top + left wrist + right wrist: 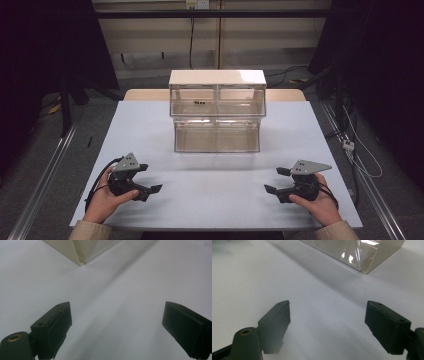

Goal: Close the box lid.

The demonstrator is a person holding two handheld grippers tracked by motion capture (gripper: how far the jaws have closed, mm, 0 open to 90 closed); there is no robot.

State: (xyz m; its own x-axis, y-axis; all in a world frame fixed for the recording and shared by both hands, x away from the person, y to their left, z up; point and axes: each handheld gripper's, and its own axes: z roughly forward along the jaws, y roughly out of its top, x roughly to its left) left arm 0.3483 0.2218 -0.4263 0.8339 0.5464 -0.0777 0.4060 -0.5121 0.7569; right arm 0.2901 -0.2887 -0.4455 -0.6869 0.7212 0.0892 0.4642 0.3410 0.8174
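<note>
A clear plastic drawer cabinet (217, 110) with a cream top stands at the middle back of the white table (220, 200). Two small drawers sit in its upper row, and the left one holds a small dark item (199, 102). A wide lower drawer (216, 135) juts forward. My left gripper (149, 178) rests near the front left of the table, held by a hand, open and holding nothing. My right gripper (276, 180) rests at the front right, also open with nothing between its jaws. A cabinet corner (80, 255) lies ahead in the left gripper view, and another cabinet corner (364, 257) in the right gripper view.
Bare white table surface lies between the grippers and the cabinet. Metal rails (42, 180) run along both sides of the table on the floor, and cables (360, 150) trail at the right. A wall with cables stands behind the table.
</note>
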